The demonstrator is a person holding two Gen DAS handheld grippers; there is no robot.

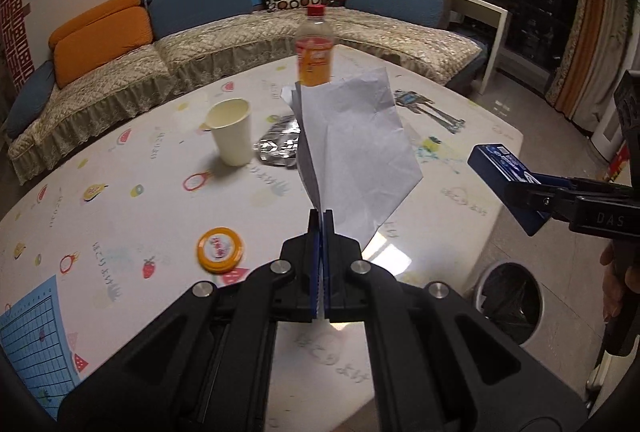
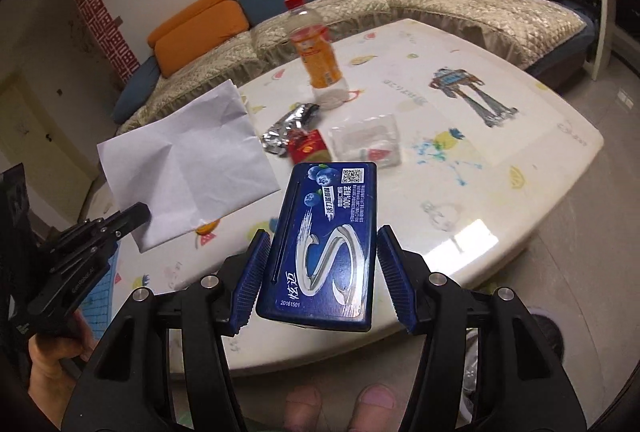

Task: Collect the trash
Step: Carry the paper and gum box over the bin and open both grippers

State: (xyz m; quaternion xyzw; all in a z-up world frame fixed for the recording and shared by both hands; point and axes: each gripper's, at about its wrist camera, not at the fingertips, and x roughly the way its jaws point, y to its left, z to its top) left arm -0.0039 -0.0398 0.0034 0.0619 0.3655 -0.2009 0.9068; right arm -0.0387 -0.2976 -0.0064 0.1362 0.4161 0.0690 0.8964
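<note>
Both tools are near the lens: the left tool (image 1: 321,220) is closed on a corner of the paper (image 1: 356,143), lifted over the counter (image 1: 120,216), and the right tool (image 2: 320,264) clamps the blue box (image 2: 324,244) by its two sides, also above the counter. On the counter stand a bottle (image 1: 315,47) and a cup (image 1: 232,135); foil (image 1: 280,145) and an orange lid (image 1: 219,250) lie there. A bin (image 1: 510,302) is on the floor beside the counter.

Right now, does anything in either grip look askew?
Yes. The dark blue gum box sits tilted in the right gripper, and only its left pad visibly touches it; the right pad stands clear.
</note>
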